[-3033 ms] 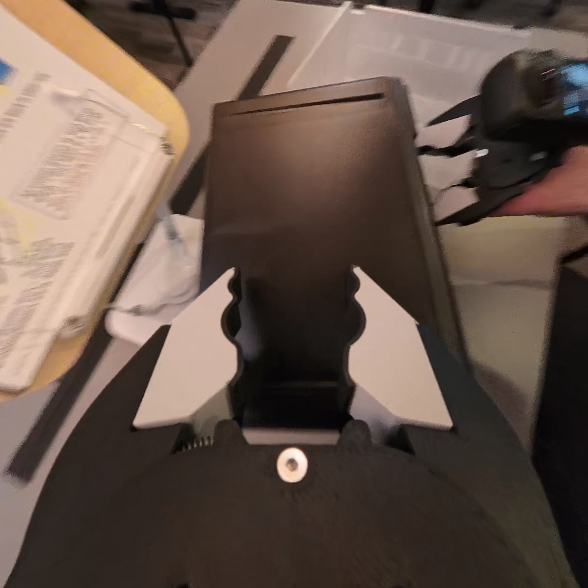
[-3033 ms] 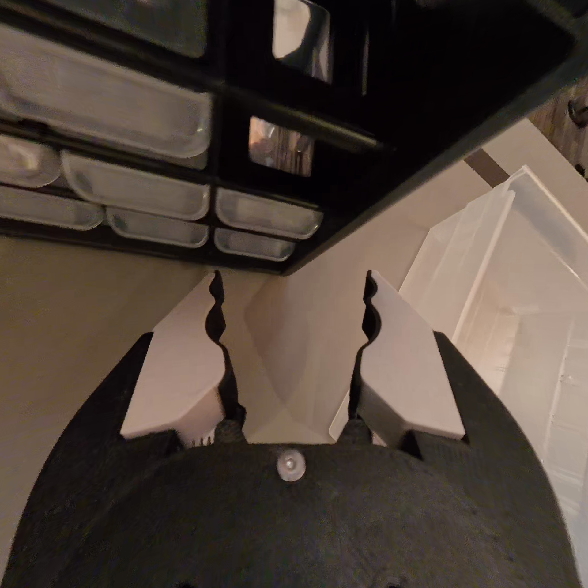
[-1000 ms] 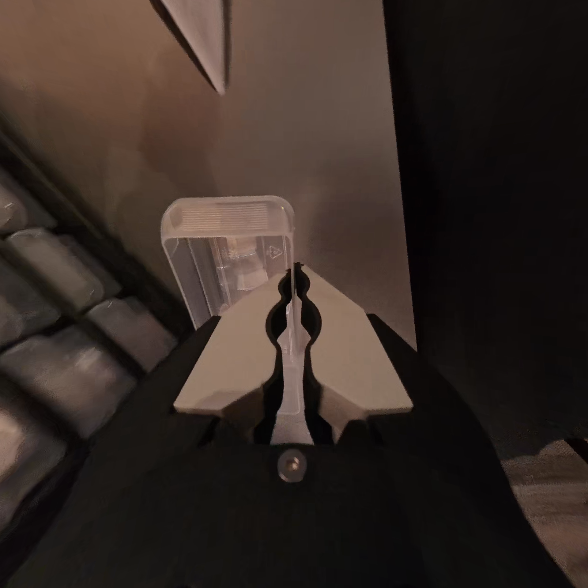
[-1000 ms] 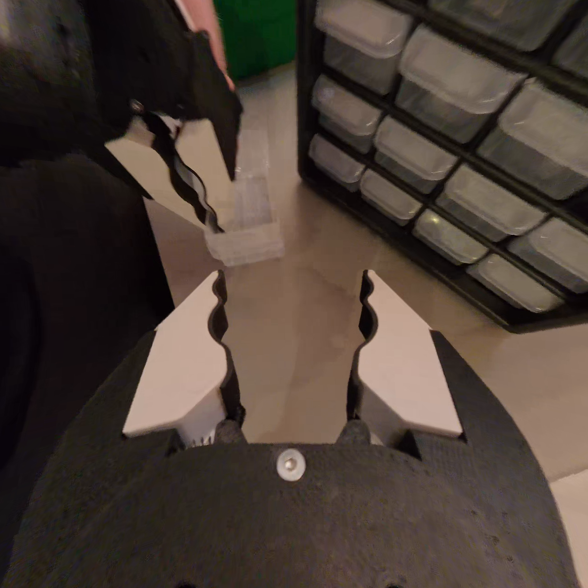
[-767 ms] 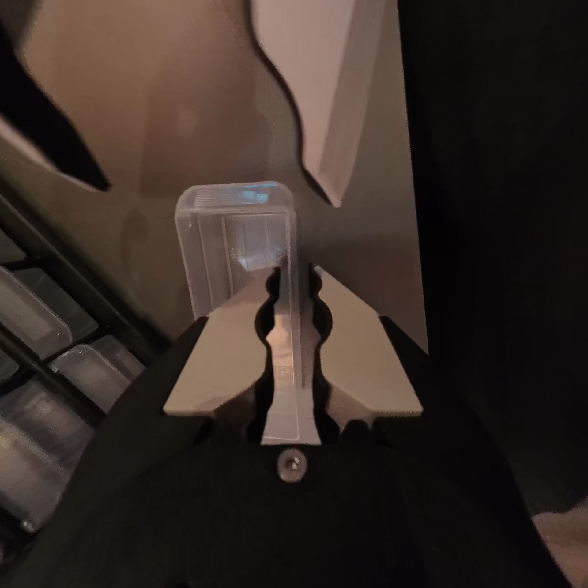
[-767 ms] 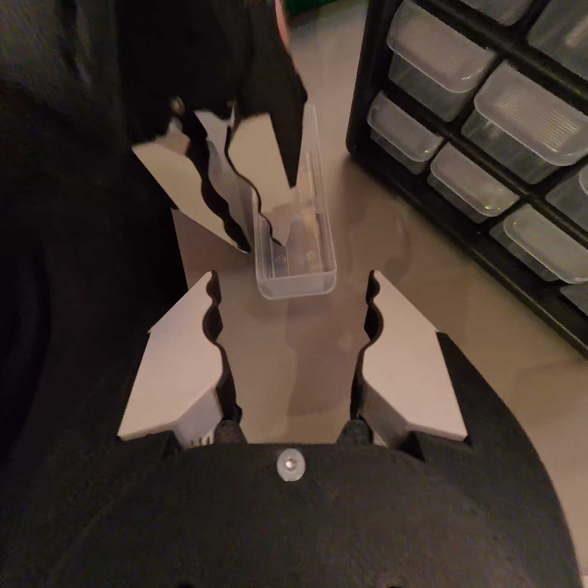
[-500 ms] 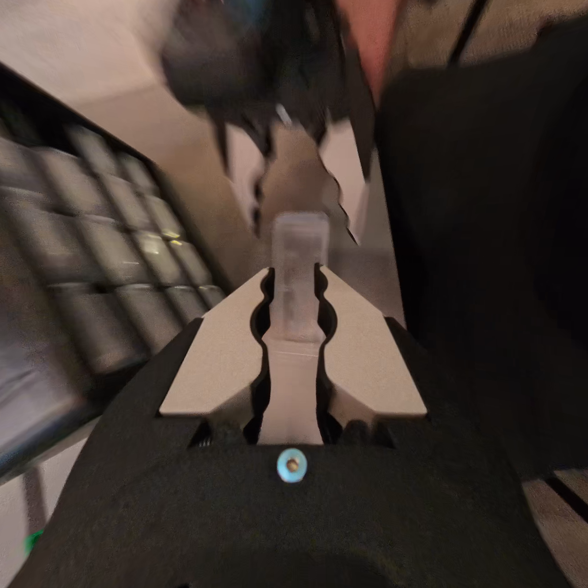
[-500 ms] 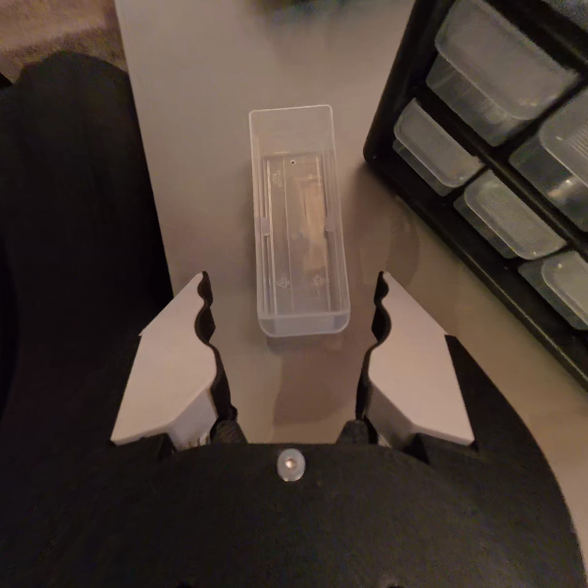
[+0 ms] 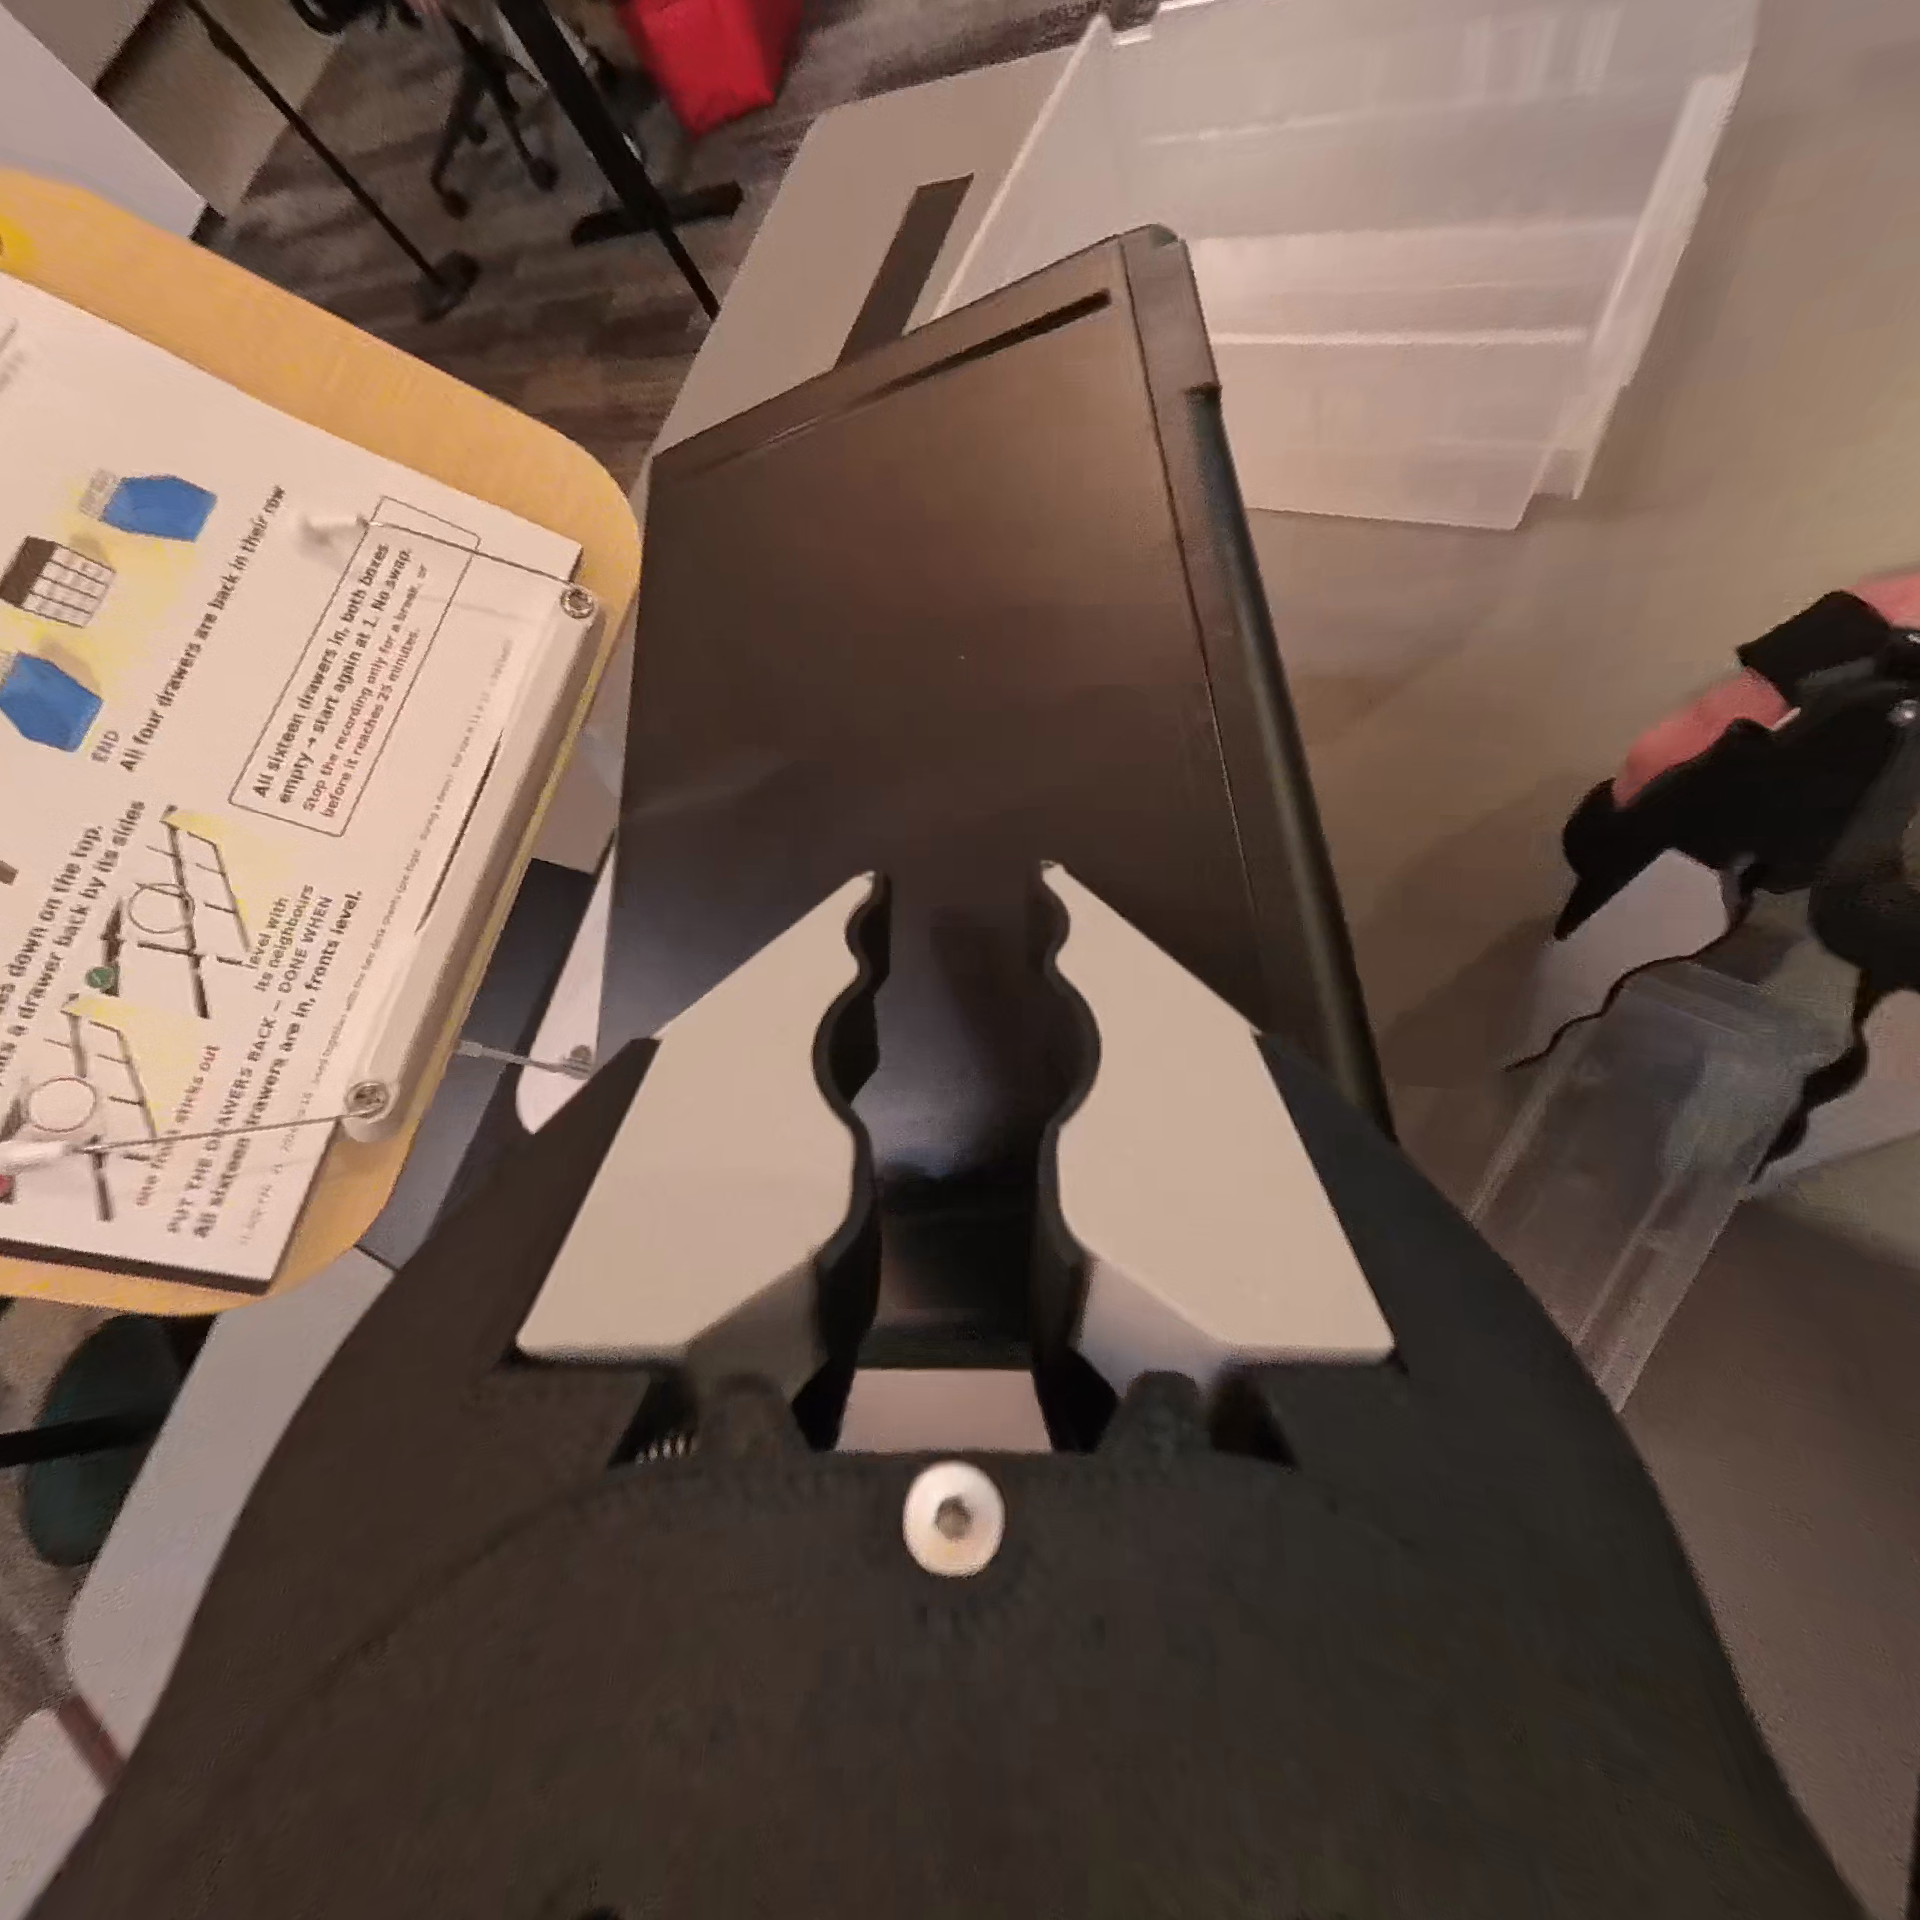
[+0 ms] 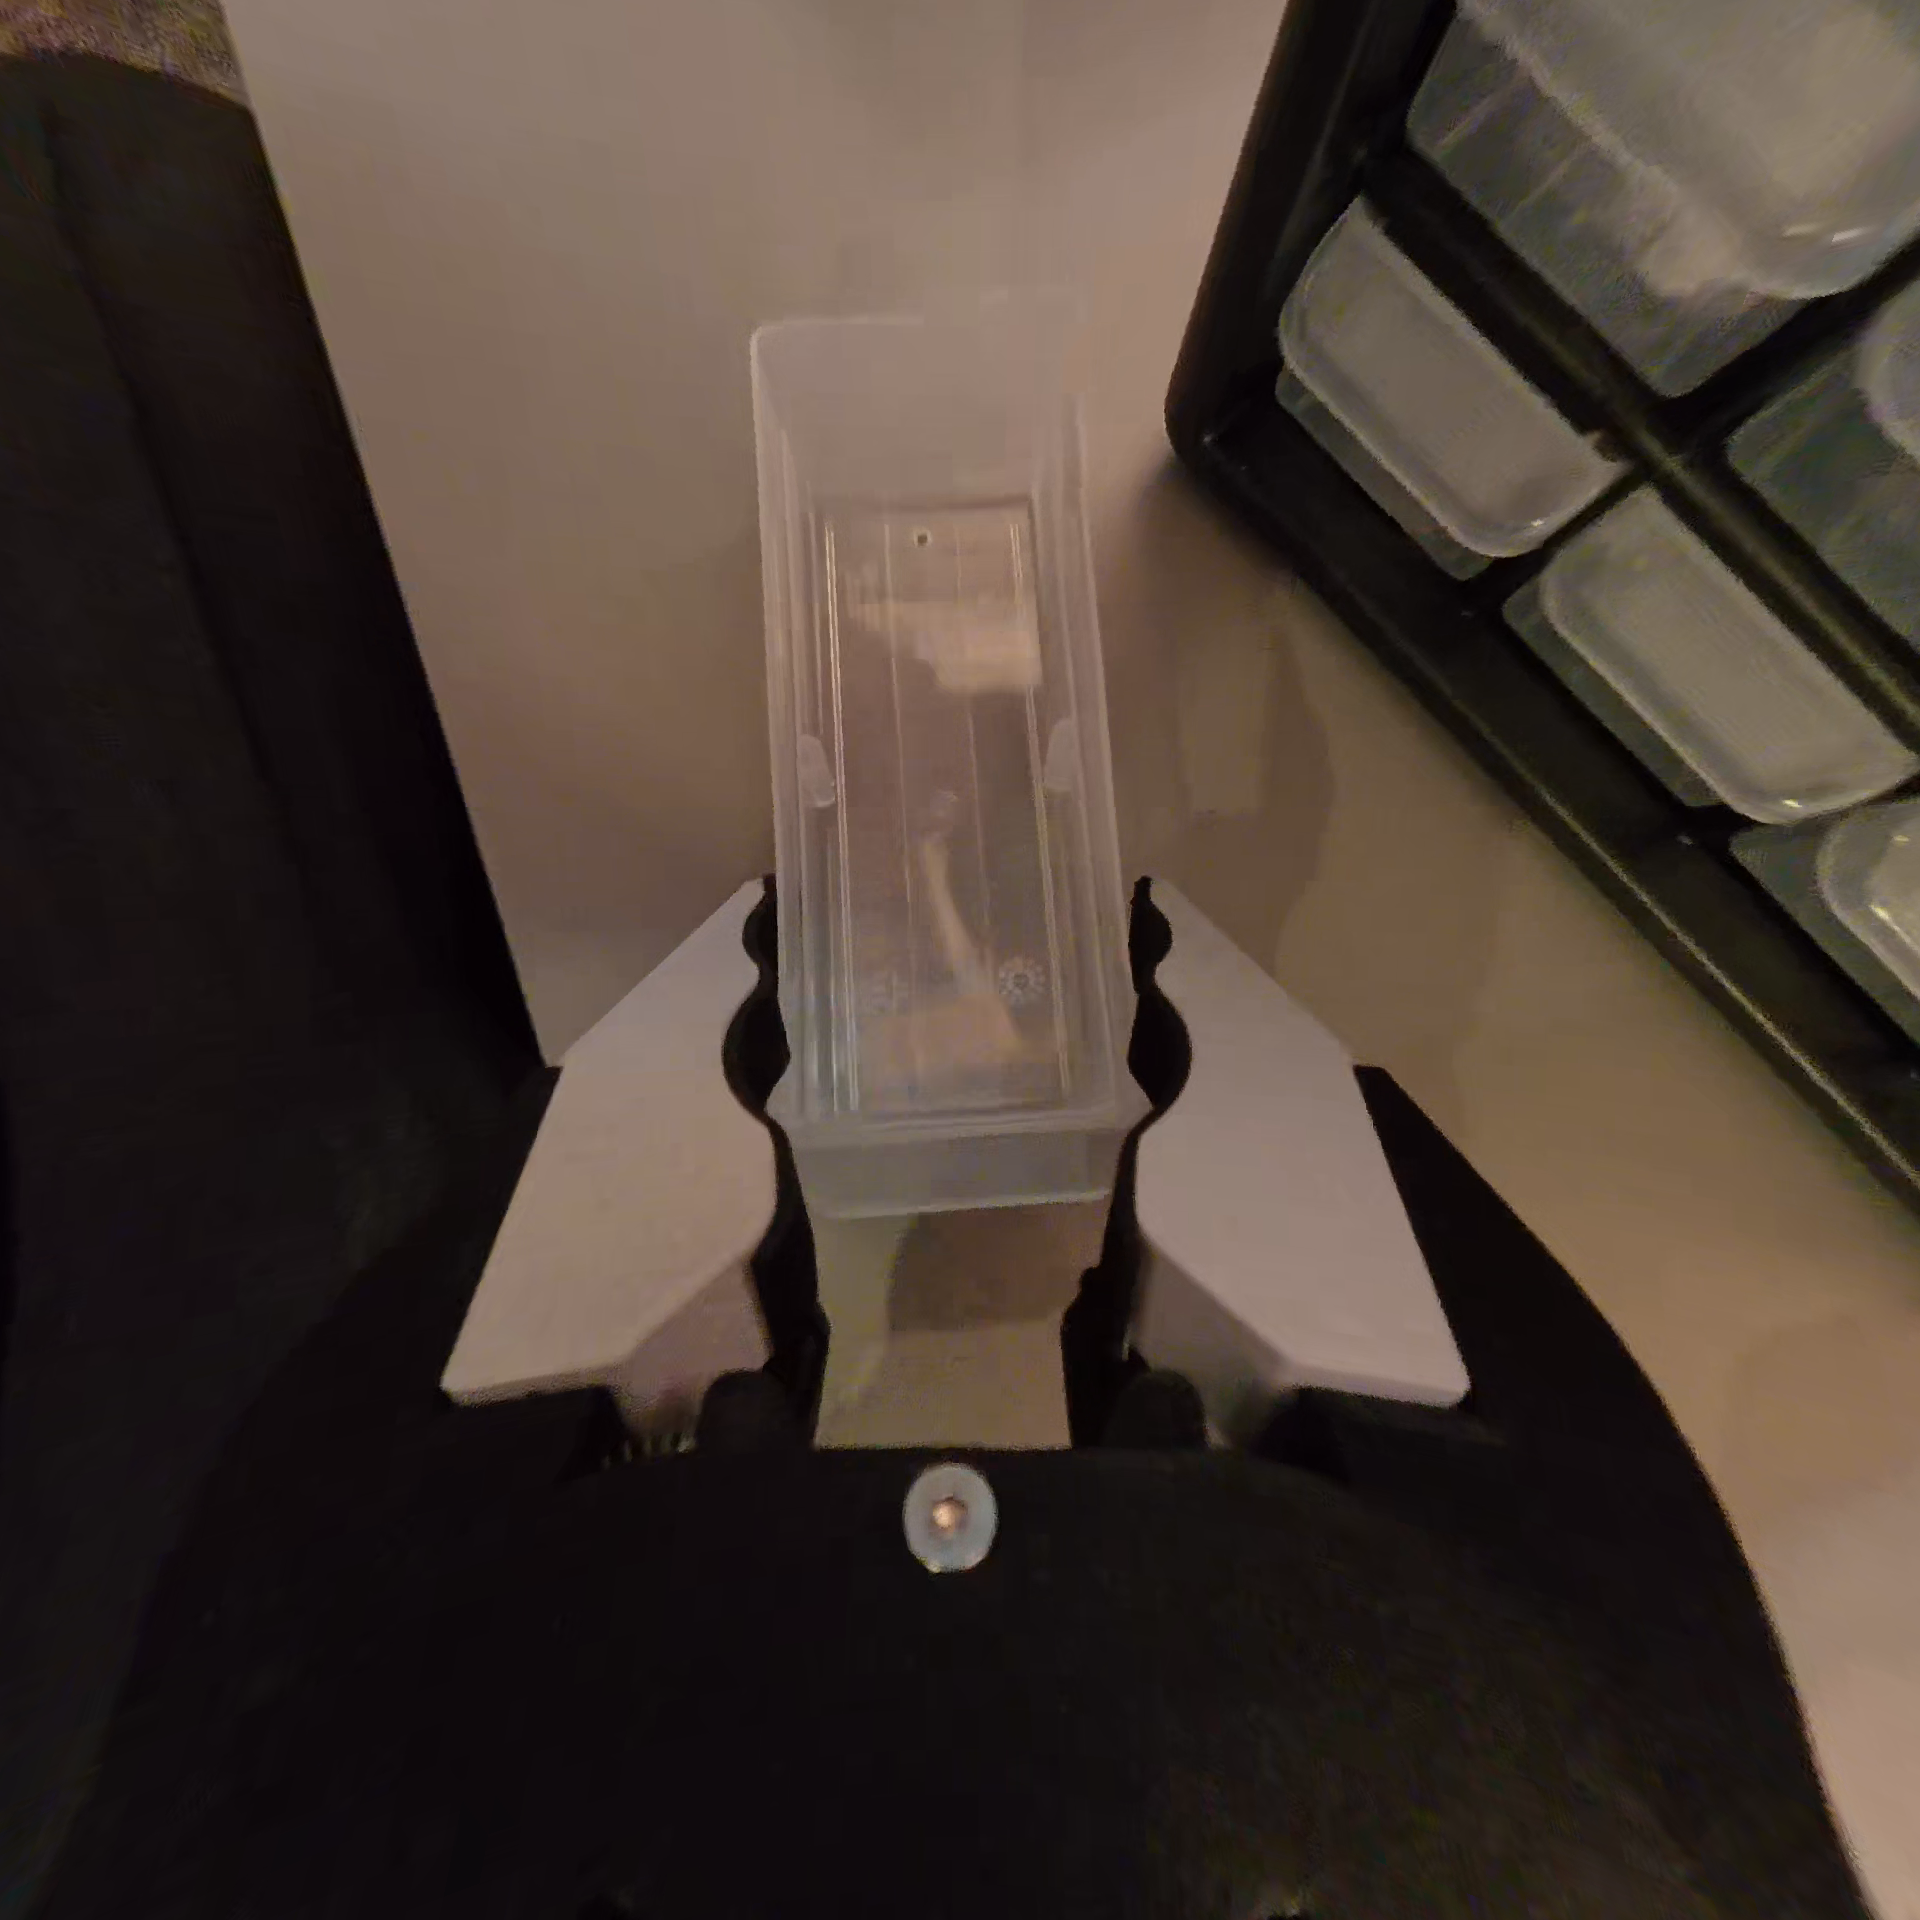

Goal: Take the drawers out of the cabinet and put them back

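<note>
A clear plastic drawer (image 10: 935, 727) lies lengthwise on the beige table beside the black cabinet (image 10: 1455, 582), whose slots hold several clear drawers. My right gripper (image 10: 956, 883) has its fingers closed against the two long sides of the drawer's near end. In the left wrist view that gripper (image 9: 1766, 914) sits over the same drawer (image 9: 1662, 1132) at the right. My left gripper (image 9: 961, 878) is open and empty, just above the near edge of the cabinet's flat black top (image 9: 914, 623).
A sheet of printed instructions (image 9: 260, 779) lies on a yellow tabletop (image 9: 582, 488) left of the cabinet. A white plastic bin (image 9: 1403, 260) stands behind the cabinet. Dark clothing (image 10: 208, 831) fills the left of the right wrist view.
My left gripper let go of the clear drawer on the table and swung up over the cabinet top. My right gripper moved forward onto the drawer and narrowed its fingers against its sides.
</note>
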### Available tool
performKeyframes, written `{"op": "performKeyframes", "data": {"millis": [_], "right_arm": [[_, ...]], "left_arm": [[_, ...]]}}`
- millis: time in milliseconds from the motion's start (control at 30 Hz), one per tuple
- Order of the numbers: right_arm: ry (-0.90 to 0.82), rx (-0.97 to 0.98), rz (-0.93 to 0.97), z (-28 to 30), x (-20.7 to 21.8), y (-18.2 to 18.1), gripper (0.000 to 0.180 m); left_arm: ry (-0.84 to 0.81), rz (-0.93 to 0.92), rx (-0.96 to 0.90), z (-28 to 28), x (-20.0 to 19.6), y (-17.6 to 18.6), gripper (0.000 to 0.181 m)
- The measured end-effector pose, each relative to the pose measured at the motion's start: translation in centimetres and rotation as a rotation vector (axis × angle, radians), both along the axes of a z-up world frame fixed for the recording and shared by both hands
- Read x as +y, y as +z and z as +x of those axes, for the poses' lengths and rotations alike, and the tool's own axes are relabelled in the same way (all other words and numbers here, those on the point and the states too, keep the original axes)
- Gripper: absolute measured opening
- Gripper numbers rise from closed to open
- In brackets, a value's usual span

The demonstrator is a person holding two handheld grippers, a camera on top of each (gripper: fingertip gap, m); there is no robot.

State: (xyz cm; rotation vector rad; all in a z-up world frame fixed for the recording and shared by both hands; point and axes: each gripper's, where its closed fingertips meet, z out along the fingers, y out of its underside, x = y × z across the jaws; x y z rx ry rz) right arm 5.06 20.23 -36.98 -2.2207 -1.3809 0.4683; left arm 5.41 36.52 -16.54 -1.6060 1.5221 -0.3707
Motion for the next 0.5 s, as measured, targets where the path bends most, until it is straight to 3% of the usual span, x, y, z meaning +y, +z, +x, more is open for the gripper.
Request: {"op": "performKeyframes", "data": {"millis": [167, 500], "right_arm": [[-0.075, 0.060, 0.018, 2.3, 0.5, 3.4, 0.061], [-0.366, 0.130, 0.123, 11.2, 3.4, 9.8, 0.060]], "left_arm": [[0.019, -0.032, -0.049, 0.3, 0.7, 0.1, 0.016], [0.004, -0.242, -0.115, 0.3, 1.1, -0.2, 0.024]]}}
